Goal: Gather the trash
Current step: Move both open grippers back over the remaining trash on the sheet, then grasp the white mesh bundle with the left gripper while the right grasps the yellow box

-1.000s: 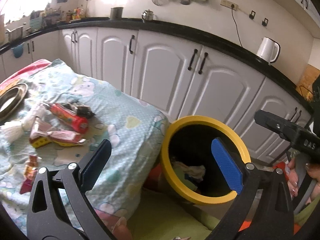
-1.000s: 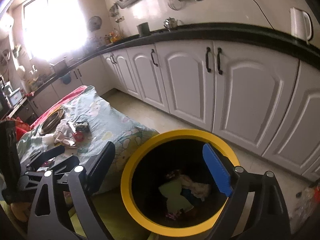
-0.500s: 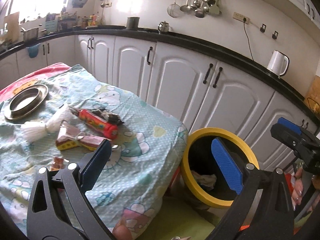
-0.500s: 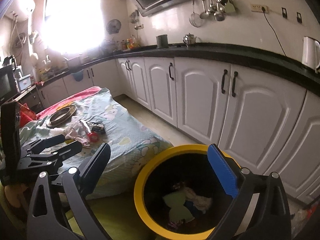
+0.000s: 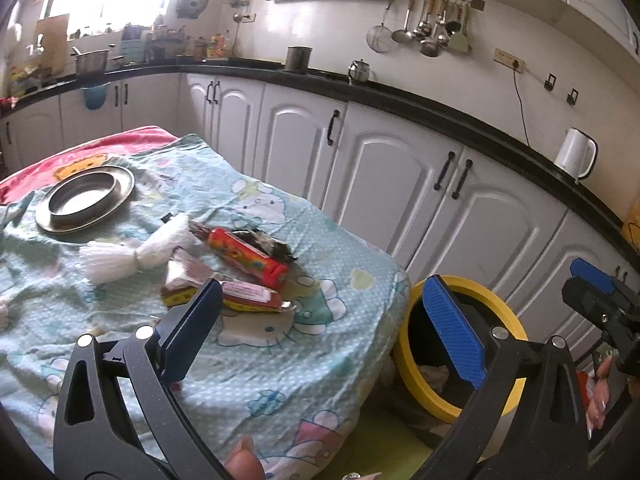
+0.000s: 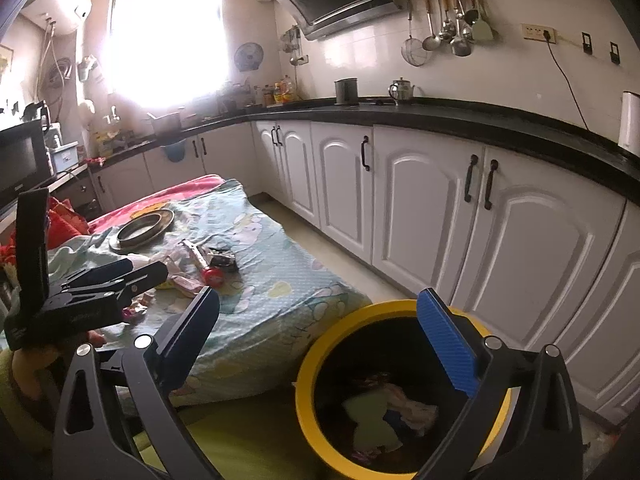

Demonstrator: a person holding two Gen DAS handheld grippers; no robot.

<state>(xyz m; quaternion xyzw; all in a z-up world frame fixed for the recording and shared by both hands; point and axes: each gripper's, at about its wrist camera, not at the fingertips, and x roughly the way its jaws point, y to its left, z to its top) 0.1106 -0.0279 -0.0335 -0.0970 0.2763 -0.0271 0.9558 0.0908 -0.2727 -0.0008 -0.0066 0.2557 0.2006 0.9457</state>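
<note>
Trash lies on the cloth-covered table point(image 5: 280, 360): a red tube wrapper point(image 5: 248, 255), a black crumpled wrapper point(image 5: 264, 242), a pink and yellow packet point(image 5: 224, 292) and a white tasselled bundle point(image 5: 132, 254). A yellow-rimmed black bin point(image 6: 400, 396) with scraps inside stands on the floor right of the table; it also shows in the left wrist view point(image 5: 460, 344). My left gripper point(image 5: 320, 336) is open and empty above the table's near edge. My right gripper point(image 6: 320, 348) is open and empty above the bin's left rim.
A steel plate point(image 5: 86, 198) sits on the table's far left. White cabinets point(image 6: 440, 220) under a black counter run behind table and bin. A white kettle point(image 5: 576, 156) stands on the counter. Small wrappers point(image 6: 136, 308) lie near the table's front.
Both grippers have risen and swung left, away from the bin towards the table. The left gripper now faces the trash pile. Both stay open and empty.
</note>
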